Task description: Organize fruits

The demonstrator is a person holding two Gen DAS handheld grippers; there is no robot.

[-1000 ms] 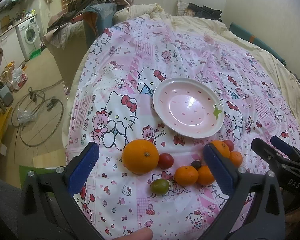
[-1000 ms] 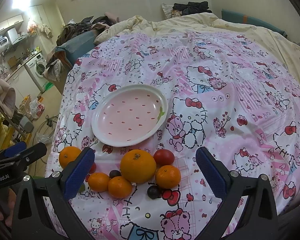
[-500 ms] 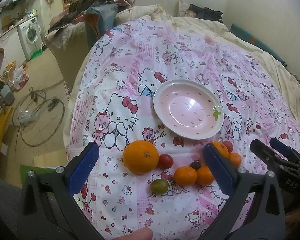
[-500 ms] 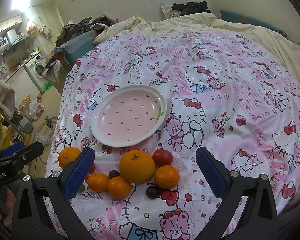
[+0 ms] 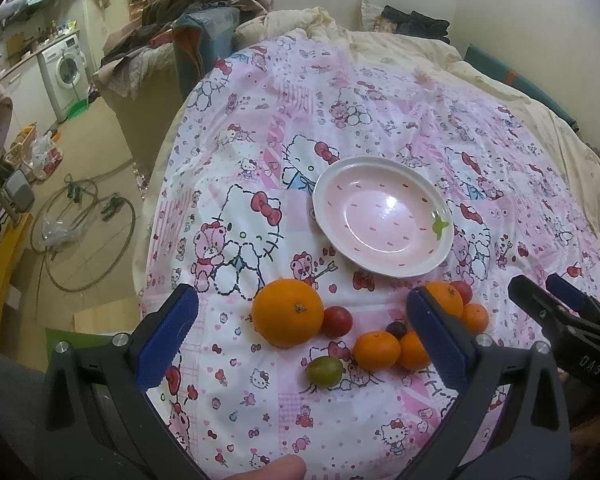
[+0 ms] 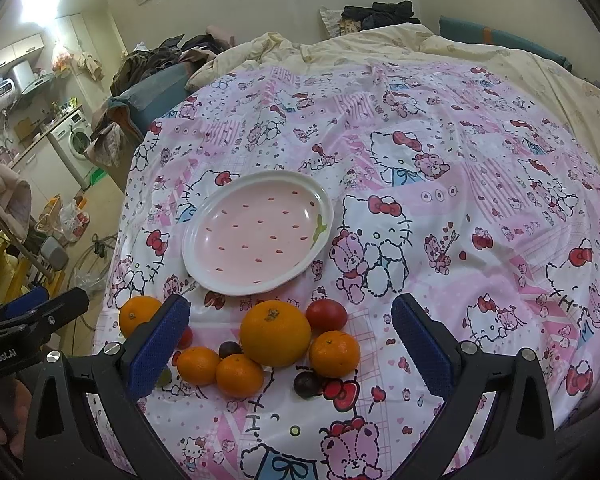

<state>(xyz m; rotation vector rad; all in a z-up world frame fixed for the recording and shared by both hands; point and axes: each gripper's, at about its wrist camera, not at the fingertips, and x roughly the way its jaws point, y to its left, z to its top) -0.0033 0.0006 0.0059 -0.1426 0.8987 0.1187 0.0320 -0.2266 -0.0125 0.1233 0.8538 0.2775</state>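
- My left gripper (image 5: 300,336) hung with its blue-padded jaws wide apart and nothing between them, above the fruit just in front of the shallow pink strawberry-pattern plate (image 5: 404,270).
- That plate sat bare on the pink cartoon-cat bedspread (image 6: 440,160), so I judged no fruit had been sorted yet.
- Left of the plate's near rim lay the large round orange (image 5: 288,312), a small red tomato (image 5: 337,321) touching it.
- I reckoned a good first pick meant centring the jaws on the large orange and closing gently, since nudging it would scatter its neighbours.
- My right gripper (image 6: 290,344) was likewise spread wide and empty over the small mandarins (image 6: 334,353).
- The left view's right finger (image 5: 436,340) hid part of the mandarin cluster; the small dark fruits (image 6: 307,384) I could not identify.
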